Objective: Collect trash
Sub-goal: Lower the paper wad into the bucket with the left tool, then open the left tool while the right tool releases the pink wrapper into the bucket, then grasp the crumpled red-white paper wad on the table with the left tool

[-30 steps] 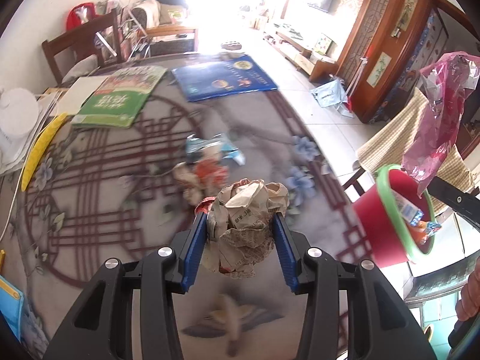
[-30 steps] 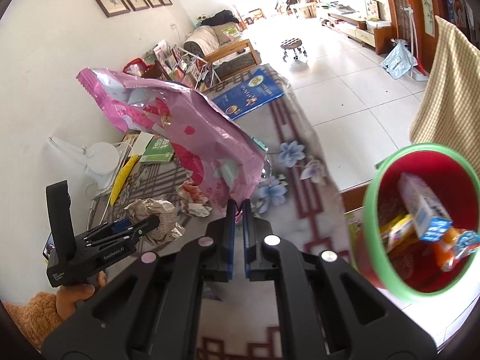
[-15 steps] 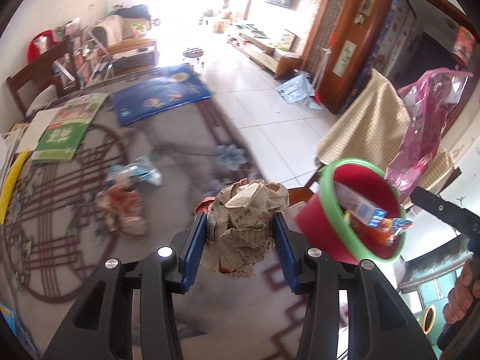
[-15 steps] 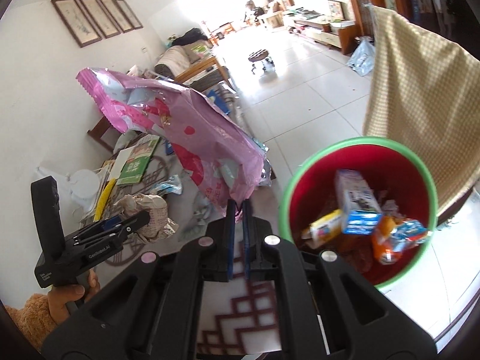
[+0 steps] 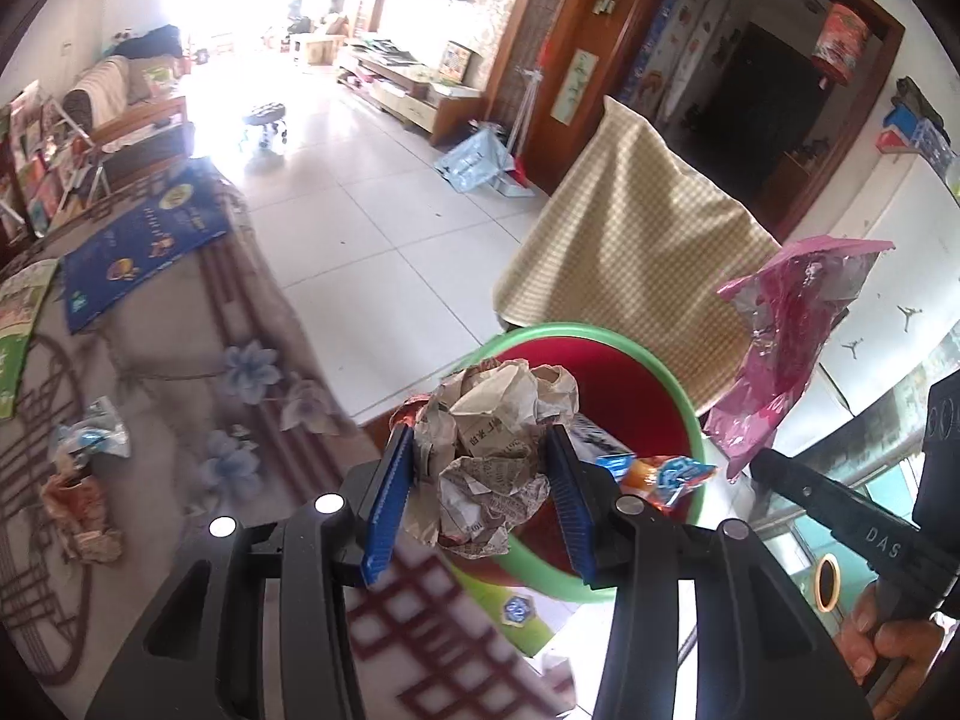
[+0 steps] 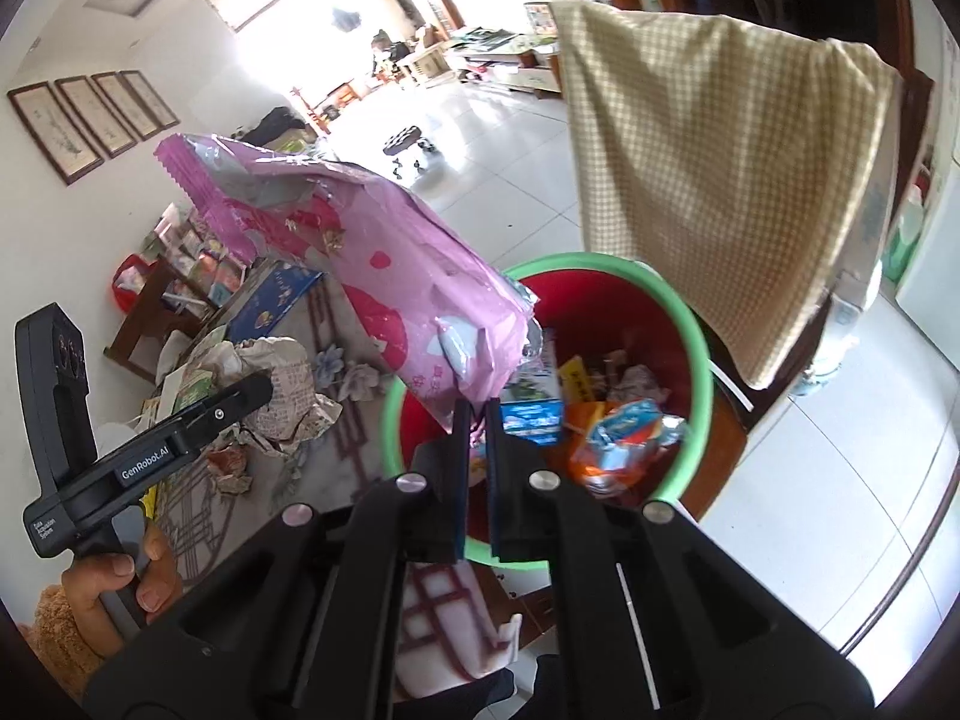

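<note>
Two loads over the red bin (image 6: pixel 690 324): left gripper (image 5: pixel 480 480) clamps newspaper wad (image 5: pixel 492 450), right gripper (image 6: pixel 474 414) pinches pink wrapper (image 6: pixel 360 258); checked cloth (image 6: pixel 720 150) hangs behind bin.

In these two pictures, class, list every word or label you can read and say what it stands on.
"GenRobot.AI": side of the left claw, seen from the right wrist view.
"DAS": arm of the right claw, seen from the left wrist view.
Small label low on the left claw's handle: too small to read.
Print on the crumpled newspaper, blue book and bin packets: too blurred.
</note>
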